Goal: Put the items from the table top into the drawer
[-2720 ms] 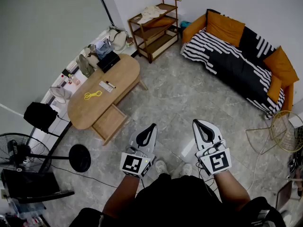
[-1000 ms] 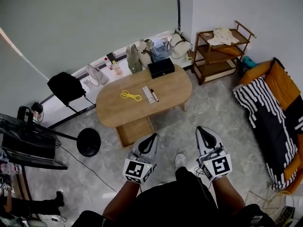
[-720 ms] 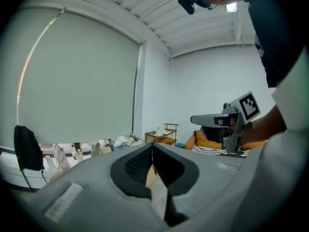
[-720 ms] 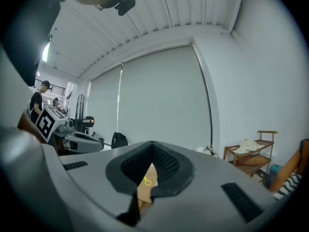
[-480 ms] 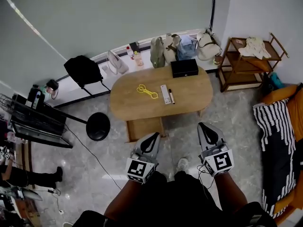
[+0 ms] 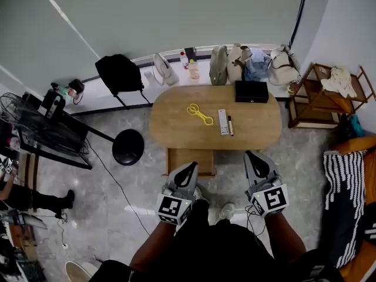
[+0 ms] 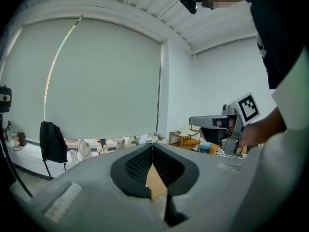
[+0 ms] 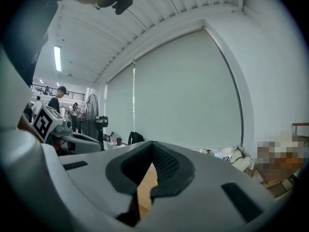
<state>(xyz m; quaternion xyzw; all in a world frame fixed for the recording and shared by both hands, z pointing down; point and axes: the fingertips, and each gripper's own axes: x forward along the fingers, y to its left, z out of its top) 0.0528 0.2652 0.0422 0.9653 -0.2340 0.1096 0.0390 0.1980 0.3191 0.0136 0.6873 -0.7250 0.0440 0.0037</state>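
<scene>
- While the person stands on the grey tiled floor facing the oval light-wood counter, both grippers are held out level in front of the body, side by side and well apart.
- The left gripper has its jaws pressed together at the tips, with nothing between them; only a sliver of the wooden top shows through the gap behind the tips.
- The right gripper likewise has its jaws closed on nothing.
- A shallow wooden drawer stands pulled out from the counter's near edge, just ahead of the left gripper.
- On the counter lies a yellow two-looped scissors-like tool, near the middle.
- Just to its right are a white oblong remote control and a slim black marker pen, side by side and nearly touching.
- A flat black rectangular box sits at the far right end of the top, apart from the other three.
- All four items are on the counter, none in the drawer.
- A round black fan base stands on the floor left of the counter, and a brown wooden shelf rack stands to its right.
</scene>
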